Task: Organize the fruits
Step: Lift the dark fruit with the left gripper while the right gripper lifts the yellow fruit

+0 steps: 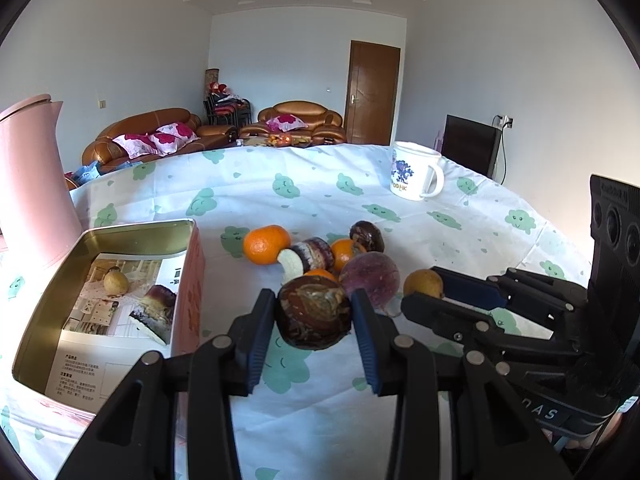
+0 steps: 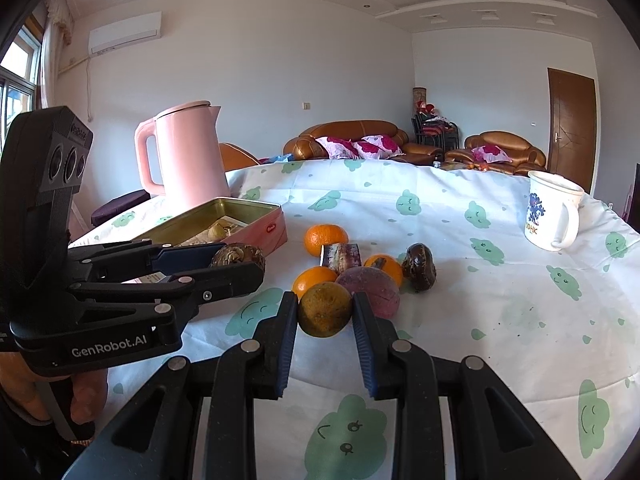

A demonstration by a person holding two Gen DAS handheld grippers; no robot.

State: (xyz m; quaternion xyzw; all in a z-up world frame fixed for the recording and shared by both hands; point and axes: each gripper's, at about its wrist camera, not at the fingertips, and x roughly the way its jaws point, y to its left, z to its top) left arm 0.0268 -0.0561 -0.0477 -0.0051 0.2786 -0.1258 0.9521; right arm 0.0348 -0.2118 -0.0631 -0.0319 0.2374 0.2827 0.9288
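My left gripper (image 1: 314, 312) is shut on a dark brown round fruit (image 1: 314, 314), held above the cloth; it also shows in the right wrist view (image 2: 239, 258). My right gripper (image 2: 325, 312) is shut on a yellow-brown round fruit (image 2: 325, 310), seen from the left wrist as well (image 1: 423, 283). A pile lies mid-table: an orange (image 1: 266, 245), two more oranges, a purple round fruit (image 1: 370, 276), a cut sugarcane piece (image 1: 310, 256) and a dark chestnut-like fruit (image 1: 367, 236). The open pink tin (image 1: 192, 280) at the left holds a small yellow fruit (image 1: 116, 282) and a cane piece (image 1: 156, 312).
A pink kettle (image 2: 188, 160) stands behind the tin at the table's left edge. A white mug (image 2: 554, 210) stands at the far right. The round table carries a white cloth with green clouds (image 2: 440, 240). Sofas and a door lie beyond.
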